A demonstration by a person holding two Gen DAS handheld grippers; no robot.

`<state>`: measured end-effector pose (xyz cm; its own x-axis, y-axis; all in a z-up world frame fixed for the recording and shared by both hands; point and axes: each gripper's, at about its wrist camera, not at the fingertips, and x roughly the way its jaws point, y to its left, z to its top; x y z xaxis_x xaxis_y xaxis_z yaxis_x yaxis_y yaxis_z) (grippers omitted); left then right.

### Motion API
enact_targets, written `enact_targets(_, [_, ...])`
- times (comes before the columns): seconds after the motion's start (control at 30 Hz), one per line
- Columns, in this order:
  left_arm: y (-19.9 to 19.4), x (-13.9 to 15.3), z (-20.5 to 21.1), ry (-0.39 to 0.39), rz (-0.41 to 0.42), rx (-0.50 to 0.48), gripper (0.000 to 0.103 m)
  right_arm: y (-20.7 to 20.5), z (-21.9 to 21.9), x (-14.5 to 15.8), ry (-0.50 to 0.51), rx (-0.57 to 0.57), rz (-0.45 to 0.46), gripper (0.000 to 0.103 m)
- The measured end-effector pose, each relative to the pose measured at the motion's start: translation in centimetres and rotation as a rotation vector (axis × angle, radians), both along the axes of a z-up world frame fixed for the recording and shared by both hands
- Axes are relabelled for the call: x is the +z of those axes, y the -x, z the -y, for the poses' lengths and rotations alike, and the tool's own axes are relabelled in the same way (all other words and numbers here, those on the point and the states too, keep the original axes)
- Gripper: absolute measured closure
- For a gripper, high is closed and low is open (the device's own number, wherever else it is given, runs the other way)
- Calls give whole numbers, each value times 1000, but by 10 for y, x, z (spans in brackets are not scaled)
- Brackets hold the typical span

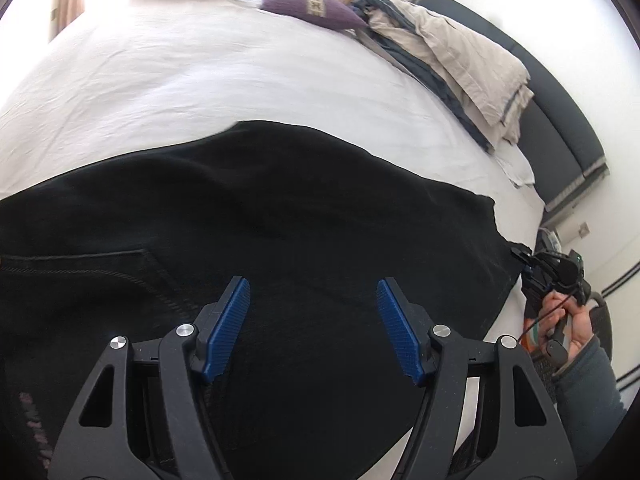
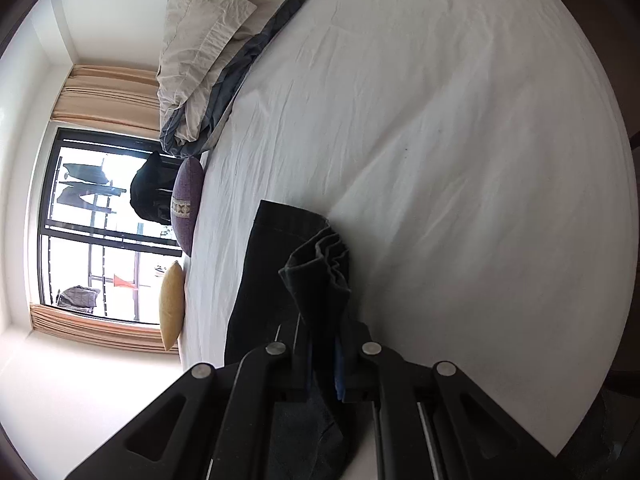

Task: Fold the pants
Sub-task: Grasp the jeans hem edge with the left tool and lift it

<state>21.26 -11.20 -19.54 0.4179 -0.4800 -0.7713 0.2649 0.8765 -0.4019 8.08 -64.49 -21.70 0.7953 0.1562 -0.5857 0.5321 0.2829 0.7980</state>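
Setting: We hold two grippers over a bed (image 1: 200, 72) dressed in a white sheet, in daylight from a window (image 2: 100, 224).
Pants: The black pants (image 1: 280, 208) lie spread across the near part of the sheet, a stitched back pocket (image 1: 100, 276) showing at the left of the left wrist view.
Left gripper: Our left gripper (image 1: 314, 320) hangs above the pants with its blue pads (image 1: 234, 320) standing well apart; nothing sits between them.
Right gripper: Our right gripper (image 2: 322, 356) has its jaws drawn tight on a bunched hem of the pants, the dark cloth standing up in folds just past the fingertips.
Right hand: From the left wrist view we see our right hand (image 1: 568, 320) at the right-hand end of the pants, near the edge of the bed.
Bedding: A rumpled beige and grey duvet (image 1: 460, 56) is heaped at the far side.
Cushions: A purple cushion (image 1: 308, 6) and a yellow cushion (image 2: 172, 304) rest on the sheet, well apart from the pants.
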Motion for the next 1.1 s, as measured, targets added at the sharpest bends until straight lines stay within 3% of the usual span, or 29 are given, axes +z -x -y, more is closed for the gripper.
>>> enact_targets(0.07, [-8,-8,18,-9,-19,-47,38,3,1,-3,5,-4,-17,94])
enact_targets(0.13, [-16,-24,29,-78,-59,-79,39,6,3,-6,1,-11,-25,94])
enact_targets(0.3, [-17,-35,28,-93,-51,-126,39,3,1,-4,21,-10,-33,94])
enact_targets(0.5, [-17,-40,24,-71,-66,-109,39,-18,-30,39,177,83,-16,94])
enact_targets(0.6, [-16,-42,22,-60,-64,-103,40,-45,-90,82,367,280,14,94])
enact_targets(0.7, [-15,-43,20,-40,-62,-95,40,-66,-195,114,593,618,57,94])
enact_targets(0.77, [-16,-42,15,-12,-67,-86,40,-66,-266,112,717,829,63,94])
enact_targets(0.83, [-19,-43,12,28,-73,-68,39,-63,-310,93,745,957,37,95])
enact_targets(0.97, [-19,-39,0,100,-95,-30,39,-57,-351,62,821,1057,-27,94])
enact_targets(1.1, [-17,-36,-24,246,-149,60,38,-54,-350,68,864,1041,-15,95])
